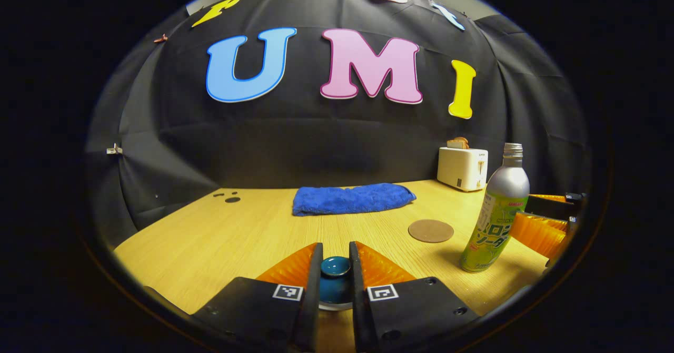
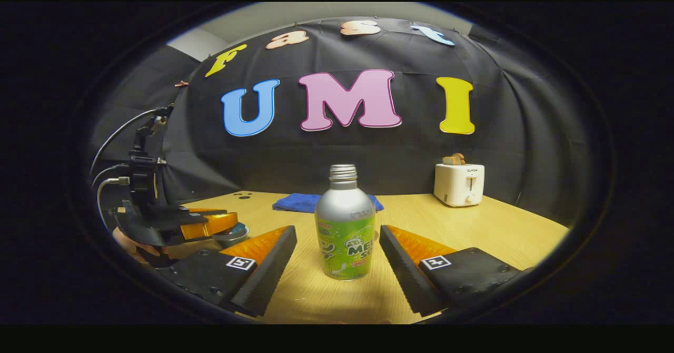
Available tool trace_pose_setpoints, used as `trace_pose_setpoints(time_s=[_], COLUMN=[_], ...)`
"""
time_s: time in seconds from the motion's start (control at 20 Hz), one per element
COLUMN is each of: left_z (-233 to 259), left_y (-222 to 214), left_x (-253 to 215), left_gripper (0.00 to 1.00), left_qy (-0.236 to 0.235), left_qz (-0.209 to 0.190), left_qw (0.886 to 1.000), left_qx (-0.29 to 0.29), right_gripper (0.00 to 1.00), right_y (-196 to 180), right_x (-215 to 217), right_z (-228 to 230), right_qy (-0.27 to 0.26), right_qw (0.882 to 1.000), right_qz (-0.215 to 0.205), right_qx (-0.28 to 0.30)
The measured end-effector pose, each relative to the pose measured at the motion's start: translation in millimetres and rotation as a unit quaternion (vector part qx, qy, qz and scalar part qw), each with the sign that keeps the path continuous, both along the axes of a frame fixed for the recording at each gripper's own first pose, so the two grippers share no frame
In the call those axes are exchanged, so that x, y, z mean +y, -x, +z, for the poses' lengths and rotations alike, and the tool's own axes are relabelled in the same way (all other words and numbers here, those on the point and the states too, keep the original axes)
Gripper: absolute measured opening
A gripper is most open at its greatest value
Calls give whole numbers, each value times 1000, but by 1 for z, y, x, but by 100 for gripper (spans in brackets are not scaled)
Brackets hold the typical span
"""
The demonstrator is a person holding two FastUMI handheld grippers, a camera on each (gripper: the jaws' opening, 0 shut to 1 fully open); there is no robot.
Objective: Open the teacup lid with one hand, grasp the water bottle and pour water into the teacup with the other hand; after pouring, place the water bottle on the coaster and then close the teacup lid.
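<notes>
Blue knob: your left gripper has its fingers closed in on the teacup lid, both pads against its blue knob.
Teacup: you can see little below the lid from the left gripper view; a pale rim peeks out between the fingers.
Right gripper: your right gripper stands wide apart, one finger on each side of the water bottle, neither touching it.
Water bottle: it stands upright on the wooden table, cap off, silver top and green label.
Coaster: the round brown coaster lies bare, near the bottle's left in the left gripper view.
Background: a folded blue towel and a white toaster sit far back.
</notes>
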State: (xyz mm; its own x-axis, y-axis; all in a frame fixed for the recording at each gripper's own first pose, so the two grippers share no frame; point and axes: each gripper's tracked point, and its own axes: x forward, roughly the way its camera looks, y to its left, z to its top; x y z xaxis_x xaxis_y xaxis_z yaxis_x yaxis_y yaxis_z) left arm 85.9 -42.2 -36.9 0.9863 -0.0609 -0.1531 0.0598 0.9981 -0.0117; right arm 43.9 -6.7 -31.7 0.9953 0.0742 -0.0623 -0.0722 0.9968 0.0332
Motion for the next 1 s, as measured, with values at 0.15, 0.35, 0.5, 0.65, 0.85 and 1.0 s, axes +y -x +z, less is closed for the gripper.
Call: trace_pose_setpoints(time_s=[0.15, 0.35, 0.5, 0.65, 0.85, 1.0], left_z=[18, 35, 37, 35, 32, 32], left_y=[7, 18, 27, 34, 41, 45], left_x=[3, 10, 17, 26, 44, 58], left_gripper=[33, 30, 33, 30, 30, 30], left_qy=[-2, 9, 3, 5, -2, -9], left_qz=[3, 6, 10, 16, 27, 38], left_qw=[1000, 999, 999, 999, 999, 998], left_qx=[-24, -43, -46, -44, -41, -43], right_gripper=[98, 98, 99, 99, 99, 93], right_y=[-4, -20, -35, -47, -62, -70], right_x=[0, 3, 1, 0, -4, -4], right_z=[-6, -8, -11, -14, -14, -14], right_qy=[10, 12, 17, 28, 51, 45], right_qw=[1000, 1000, 1000, 999, 998, 998], right_qz=[-5, -11, -25, -33, -45, -49], right_qx=[5, 5, 9, 14, 14, 18])
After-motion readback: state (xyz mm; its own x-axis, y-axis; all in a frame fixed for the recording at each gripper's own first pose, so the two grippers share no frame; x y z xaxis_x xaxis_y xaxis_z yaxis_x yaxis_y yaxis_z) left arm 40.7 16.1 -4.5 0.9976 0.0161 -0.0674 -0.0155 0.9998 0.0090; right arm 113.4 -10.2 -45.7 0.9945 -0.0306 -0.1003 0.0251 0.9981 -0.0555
